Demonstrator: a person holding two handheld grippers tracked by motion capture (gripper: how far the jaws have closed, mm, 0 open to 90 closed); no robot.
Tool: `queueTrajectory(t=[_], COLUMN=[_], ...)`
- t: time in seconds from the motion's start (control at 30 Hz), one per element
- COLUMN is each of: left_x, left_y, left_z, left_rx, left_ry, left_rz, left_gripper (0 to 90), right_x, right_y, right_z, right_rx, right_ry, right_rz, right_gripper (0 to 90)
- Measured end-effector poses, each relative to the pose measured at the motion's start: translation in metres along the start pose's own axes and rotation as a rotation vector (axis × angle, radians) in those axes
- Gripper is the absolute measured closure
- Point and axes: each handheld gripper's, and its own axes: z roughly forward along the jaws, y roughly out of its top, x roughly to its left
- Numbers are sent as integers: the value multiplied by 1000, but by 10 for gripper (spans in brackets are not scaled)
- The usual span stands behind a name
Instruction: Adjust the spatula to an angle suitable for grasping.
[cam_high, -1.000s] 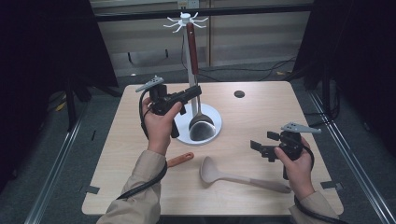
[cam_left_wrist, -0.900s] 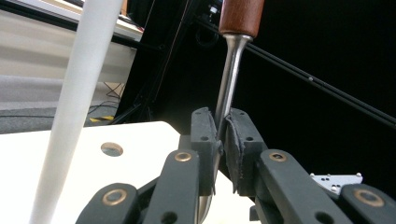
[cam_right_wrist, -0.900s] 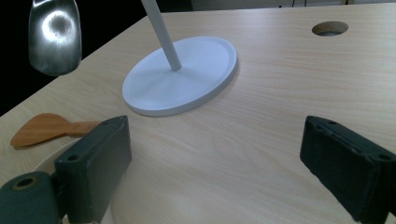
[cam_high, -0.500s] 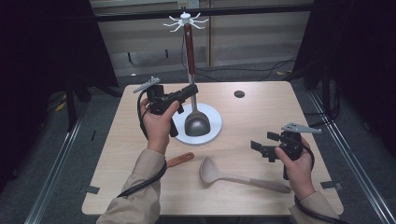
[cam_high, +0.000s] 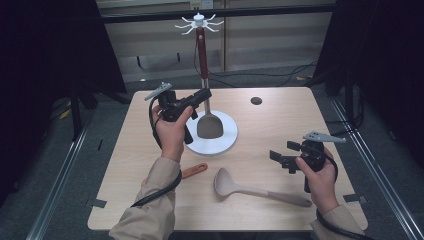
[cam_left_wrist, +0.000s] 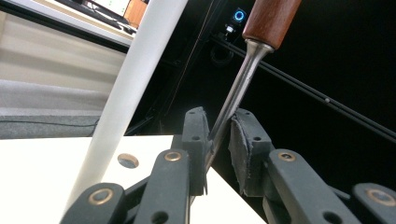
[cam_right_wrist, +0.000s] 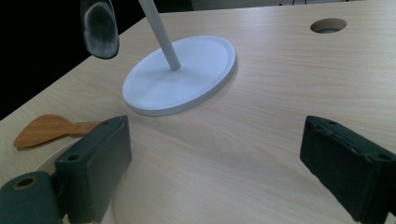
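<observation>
Two grippers work at the table (cam_high: 280, 120): the left gripper (cam_high: 202, 96) clamps the metal shank of a spatula (cam_high: 209, 124), holding it upright beside the rack (cam_high: 201, 60), blade above the base. The right gripper (cam_high: 276, 159), jaws spread, hovers near a ladle (cam_high: 250, 189).

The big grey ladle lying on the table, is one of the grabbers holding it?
No. The grey ladle lies free on the table, the right gripper is open beside it, and the left gripper pinches the spatula's metal shaft.
</observation>
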Motion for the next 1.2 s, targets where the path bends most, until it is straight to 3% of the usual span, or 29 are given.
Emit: queueTrajectory(t=[0.37,0.63,0.9,1.1,1.2], left_x=[4,9,11,8,6], left_y=[1,-3,-3,0,3], left_z=[2,7,11,8,2], left_rx=[-17,-34,-32,-47,-67], left_ry=[23,22,22,32,38], left_rz=[9,-33,-37,-21,32], left_gripper=[740,726,715,692,673], right_x=[1,1,-1,-1,0], right_y=[0,1,2,1,2], right_z=[-1,-1,-3,-3,-3], right_rx=[3,4,-4,-6,-8], right_ry=[-3,1,1,13,10], right_rz=[-4,-6,-2,6,4], right_gripper=[81,81,81,80,80])
